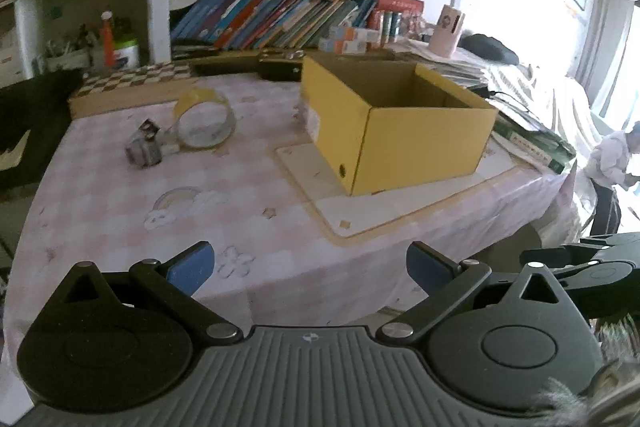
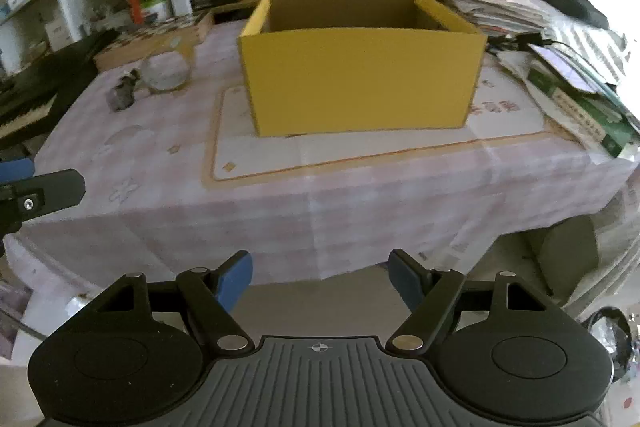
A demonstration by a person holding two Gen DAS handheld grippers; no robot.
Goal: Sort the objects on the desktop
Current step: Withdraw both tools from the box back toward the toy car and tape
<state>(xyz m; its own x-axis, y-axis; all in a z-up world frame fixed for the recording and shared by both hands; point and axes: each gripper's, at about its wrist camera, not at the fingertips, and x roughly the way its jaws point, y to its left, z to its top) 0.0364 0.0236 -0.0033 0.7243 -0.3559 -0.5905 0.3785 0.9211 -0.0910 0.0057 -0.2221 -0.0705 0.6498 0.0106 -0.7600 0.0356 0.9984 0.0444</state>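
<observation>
Two hand-held grippers are hovering off the desk's near edge, jaws spread wide and gripping nothing. The left gripper (image 1: 310, 269) is sitting nearer the tape roll (image 1: 205, 123) and small metal clip (image 1: 144, 147), lying ahead toward the far-left corner. The right gripper (image 2: 320, 281) is facing the yellow box (image 2: 360, 75), open-topped, apparently empty.

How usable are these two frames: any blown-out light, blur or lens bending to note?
Left wrist view: the window at right is blown out to white; the tape roll and yellow box are softly blurred.
Right wrist view: glare at upper right, box soft, table edge bowed by the fisheye.
</observation>
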